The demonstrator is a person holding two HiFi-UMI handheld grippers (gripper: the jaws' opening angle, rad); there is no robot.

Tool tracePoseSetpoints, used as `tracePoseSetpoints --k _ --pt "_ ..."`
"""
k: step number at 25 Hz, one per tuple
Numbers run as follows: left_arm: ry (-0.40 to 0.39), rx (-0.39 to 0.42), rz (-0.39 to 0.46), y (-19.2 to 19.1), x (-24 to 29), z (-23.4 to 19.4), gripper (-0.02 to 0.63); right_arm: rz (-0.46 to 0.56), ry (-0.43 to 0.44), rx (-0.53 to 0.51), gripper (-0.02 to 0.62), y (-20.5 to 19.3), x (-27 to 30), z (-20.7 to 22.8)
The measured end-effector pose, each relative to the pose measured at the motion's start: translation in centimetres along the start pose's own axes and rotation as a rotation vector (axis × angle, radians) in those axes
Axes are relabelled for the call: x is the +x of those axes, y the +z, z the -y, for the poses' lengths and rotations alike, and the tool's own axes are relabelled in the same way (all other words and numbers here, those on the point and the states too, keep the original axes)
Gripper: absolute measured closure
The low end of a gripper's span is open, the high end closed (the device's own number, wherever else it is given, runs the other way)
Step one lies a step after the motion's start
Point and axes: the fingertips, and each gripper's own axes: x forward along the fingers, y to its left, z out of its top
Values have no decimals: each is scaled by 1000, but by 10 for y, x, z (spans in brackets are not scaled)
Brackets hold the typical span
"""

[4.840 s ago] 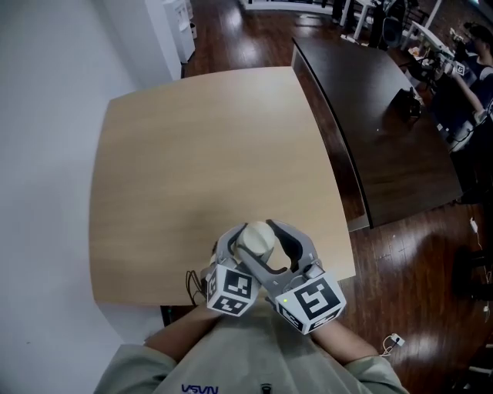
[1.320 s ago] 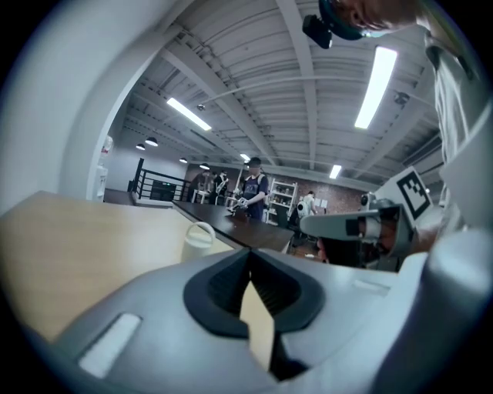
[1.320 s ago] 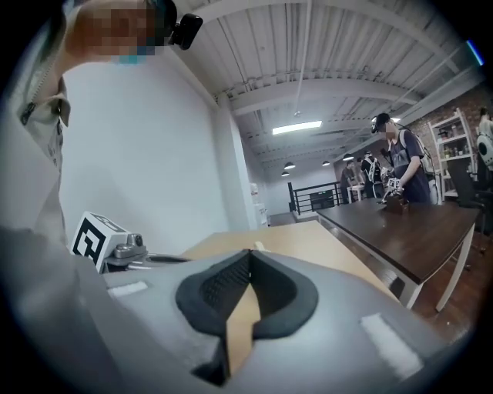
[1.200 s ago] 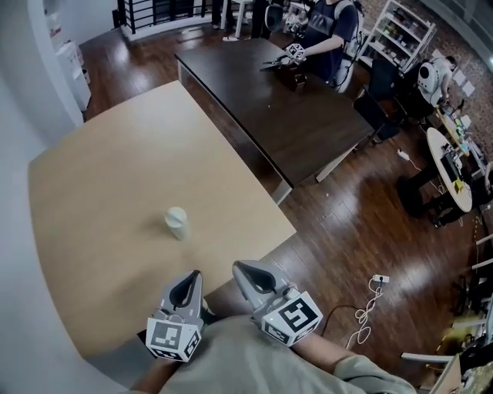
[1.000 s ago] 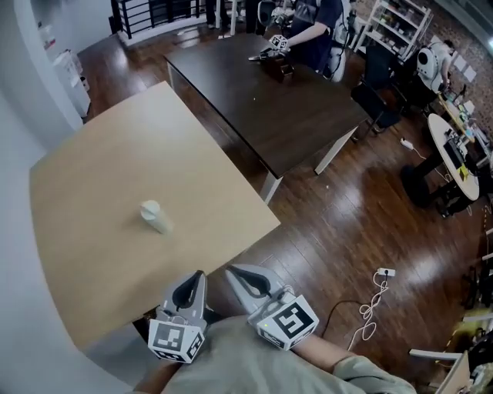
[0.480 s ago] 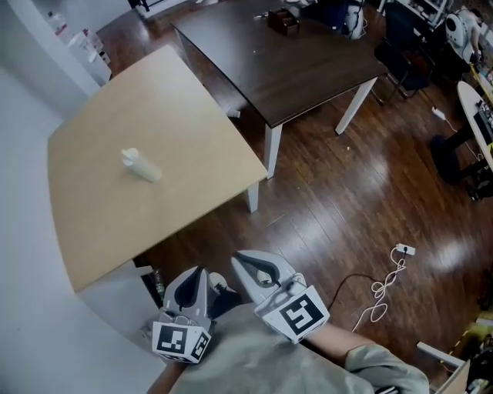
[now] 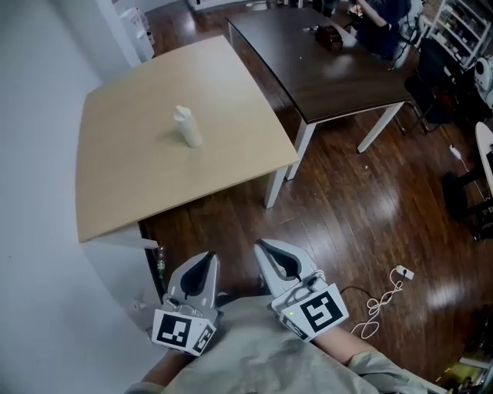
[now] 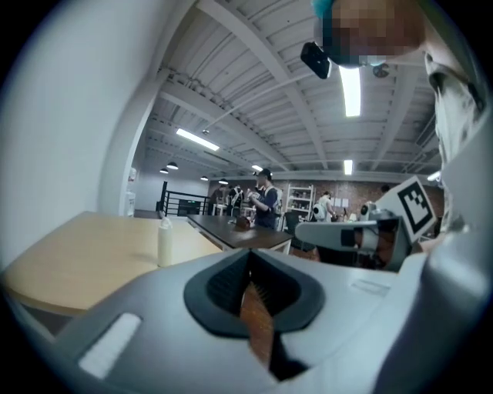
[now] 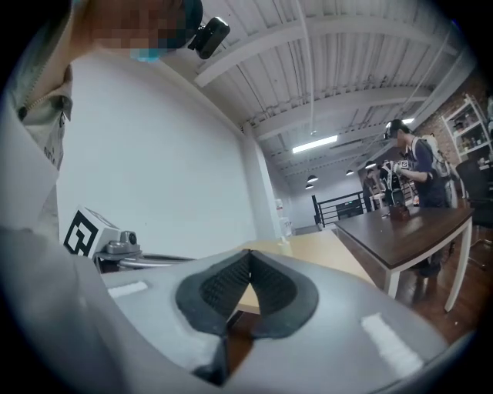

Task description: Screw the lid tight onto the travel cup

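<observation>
The travel cup (image 7: 187, 127) is pale cream with its lid on top. It stands upright and alone on the light wooden table (image 7: 131, 177), and the left gripper view shows the cup (image 8: 165, 240) far ahead on the same table (image 8: 69, 258). Both grippers hang close to my body over the dark floor, well short of the table. My left gripper (image 7: 203, 263) is shut with nothing in it. My right gripper (image 7: 266, 250) beside it is also shut and empty. In each gripper view, the jaws meet at the tips (image 8: 248, 258) (image 9: 247, 257).
A long dark table (image 7: 323, 69) adjoins the light one on the right, with a person (image 7: 385, 15) working at its far end. White table legs (image 7: 273, 188) stand near the corner. A cable (image 7: 385, 296) lies on the wooden floor at the right. A white wall runs along the left.
Several seconds ago both grippers held the cup at the near table edge. It now stands alone on the table. Over the last second the grippers drew further from the table, over the floor.
</observation>
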Motion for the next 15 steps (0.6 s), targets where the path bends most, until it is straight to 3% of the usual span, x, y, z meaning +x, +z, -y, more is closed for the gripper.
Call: tracePoseSetpoints --k 7,15 --pt "-88 31 27 4 -67 6 604 20 -120 20 595 3 -27 -59" --pt "-70 0 16 -19 -106 8 604 -49 -139 42 595 -26 -51 -104"
